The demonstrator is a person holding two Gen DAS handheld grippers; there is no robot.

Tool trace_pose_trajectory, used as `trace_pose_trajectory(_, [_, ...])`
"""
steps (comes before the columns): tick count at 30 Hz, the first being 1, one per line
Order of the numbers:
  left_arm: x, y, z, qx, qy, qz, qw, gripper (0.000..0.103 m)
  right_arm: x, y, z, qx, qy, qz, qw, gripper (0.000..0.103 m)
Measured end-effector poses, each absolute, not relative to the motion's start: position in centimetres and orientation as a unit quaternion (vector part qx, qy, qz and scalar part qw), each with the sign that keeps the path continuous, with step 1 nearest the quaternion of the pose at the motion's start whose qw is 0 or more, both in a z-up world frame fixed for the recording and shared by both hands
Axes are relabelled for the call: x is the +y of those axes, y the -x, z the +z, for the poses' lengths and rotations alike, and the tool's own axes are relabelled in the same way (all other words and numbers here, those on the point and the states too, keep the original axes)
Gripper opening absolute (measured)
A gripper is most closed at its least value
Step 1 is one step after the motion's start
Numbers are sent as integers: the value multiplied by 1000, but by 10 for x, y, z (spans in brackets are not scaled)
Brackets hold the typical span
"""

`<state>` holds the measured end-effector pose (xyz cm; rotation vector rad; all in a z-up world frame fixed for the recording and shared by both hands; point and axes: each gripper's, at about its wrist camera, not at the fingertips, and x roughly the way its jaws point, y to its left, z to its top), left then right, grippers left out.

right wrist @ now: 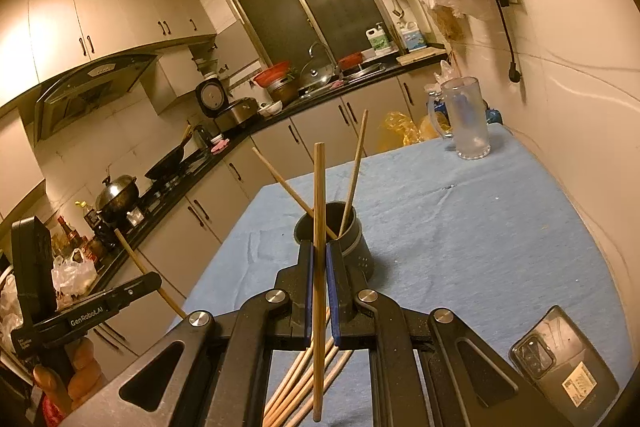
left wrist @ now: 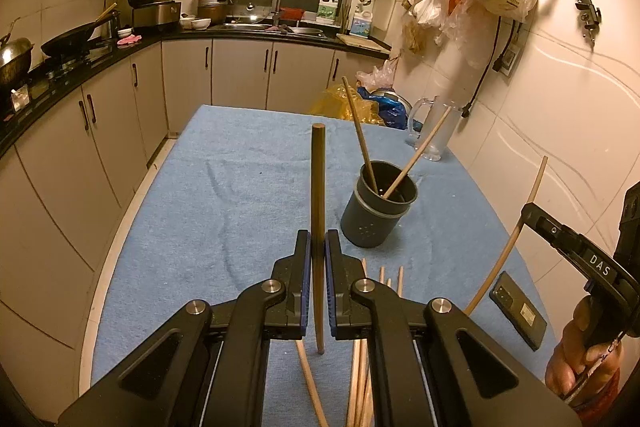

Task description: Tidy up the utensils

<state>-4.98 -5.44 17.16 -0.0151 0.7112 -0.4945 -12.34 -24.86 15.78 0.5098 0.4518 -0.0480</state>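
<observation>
Holding one chopstick each, both grippers sit above the near end of the table. L gripper is clamped narrow on a dark stick, upright, tip pointing up. R gripper is pinched on a pale stick, also near vertical, just in front of the cup.

Progress, judging by what lies where: 2 sticks already stand in the cup, leaning apart against opposite sides of the rim. 2 more are in hand, not yet dropped in. Loose pile of pale sticks lies on the cloth under the grippers, approx 4-6, hard to count w/ fingers in the way. So roughly a third through at best; most work is left.

Phone and glass mug sit on the table too, well apart from the cup, not utensils.
</observation>
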Motion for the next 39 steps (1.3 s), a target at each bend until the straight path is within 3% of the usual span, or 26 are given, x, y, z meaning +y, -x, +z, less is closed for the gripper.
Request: trace_pose_trajectory(39, [-95,22,241,297,0,-270,916,6,-294,81,201,178,-313,-44,932,7])
